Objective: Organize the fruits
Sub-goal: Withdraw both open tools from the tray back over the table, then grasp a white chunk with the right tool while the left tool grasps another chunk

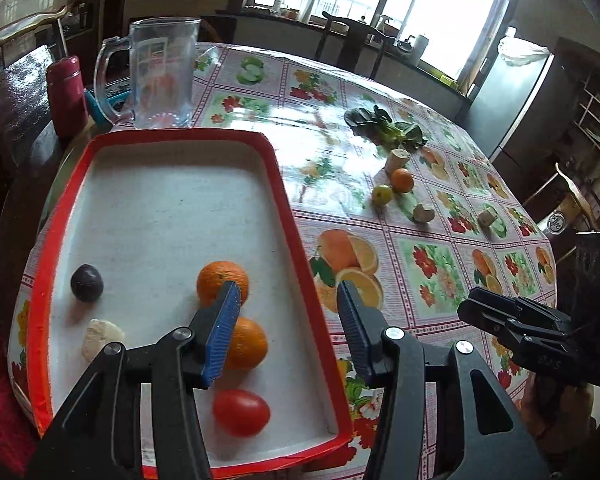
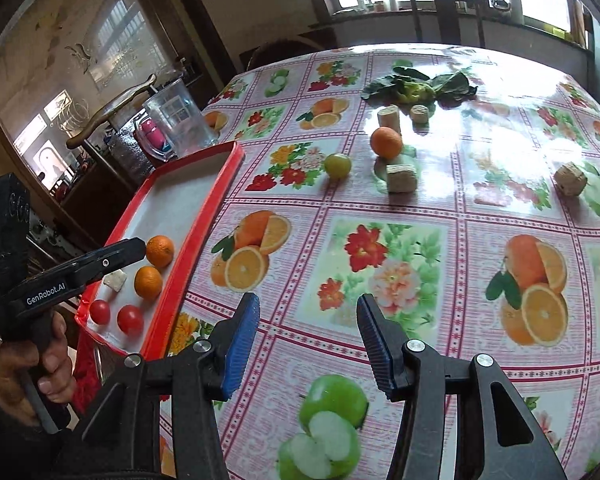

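Both your grippers, left gripper & right gripper, sit released, nothing held; tray collects fruit, so orange and prob. grape remain.

Both wrist views angled down, close over table; share red tray.

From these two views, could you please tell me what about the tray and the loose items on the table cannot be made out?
- Left wrist view: the left tongs cover parts of both oranges and the red tray's near edge.
- Right wrist view: the left tongs' body hides most of the pale chunk; the plum is out of sight.
- Both views: the pale cut pieces and leafy greens are too small to identify.
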A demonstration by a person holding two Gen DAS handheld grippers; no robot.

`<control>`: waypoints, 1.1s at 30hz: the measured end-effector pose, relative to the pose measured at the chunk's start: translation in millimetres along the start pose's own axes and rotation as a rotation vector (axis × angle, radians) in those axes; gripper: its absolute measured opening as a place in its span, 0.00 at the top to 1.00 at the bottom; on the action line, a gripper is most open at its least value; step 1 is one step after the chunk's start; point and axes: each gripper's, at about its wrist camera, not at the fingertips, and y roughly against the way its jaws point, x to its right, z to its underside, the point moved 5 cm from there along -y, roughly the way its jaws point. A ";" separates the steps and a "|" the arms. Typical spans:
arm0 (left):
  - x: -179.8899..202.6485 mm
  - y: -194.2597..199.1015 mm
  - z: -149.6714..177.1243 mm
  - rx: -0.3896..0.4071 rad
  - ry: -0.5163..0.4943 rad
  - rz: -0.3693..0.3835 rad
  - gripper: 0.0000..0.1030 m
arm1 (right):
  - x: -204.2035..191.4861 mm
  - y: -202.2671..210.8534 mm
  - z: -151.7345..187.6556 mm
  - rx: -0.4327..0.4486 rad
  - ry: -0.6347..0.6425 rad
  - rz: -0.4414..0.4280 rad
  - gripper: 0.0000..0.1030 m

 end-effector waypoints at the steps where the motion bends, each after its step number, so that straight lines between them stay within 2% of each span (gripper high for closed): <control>1: 5.3 -1.2 -0.3 -0.002 -0.007 0.004 0.53 | 5.5 1.6 0.5 0.002 -0.009 0.005 0.49; 8: 43.5 -12.6 -2.4 -0.021 -0.063 0.038 0.53 | 40.2 9.9 3.2 0.020 -0.048 0.041 0.49; 15: 85.9 -31.4 -8.3 -0.043 -0.115 0.085 0.53 | 84.8 16.9 -5.0 0.035 -0.076 0.114 0.49; 24: 139.0 -70.2 -21.3 -0.082 -0.171 0.136 0.53 | 152.8 25.0 -28.7 0.072 -0.124 0.230 0.49; 33: 166.9 -119.3 -38.6 -0.120 -0.172 0.140 0.53 | 205.3 16.6 -59.7 0.096 -0.129 0.309 0.49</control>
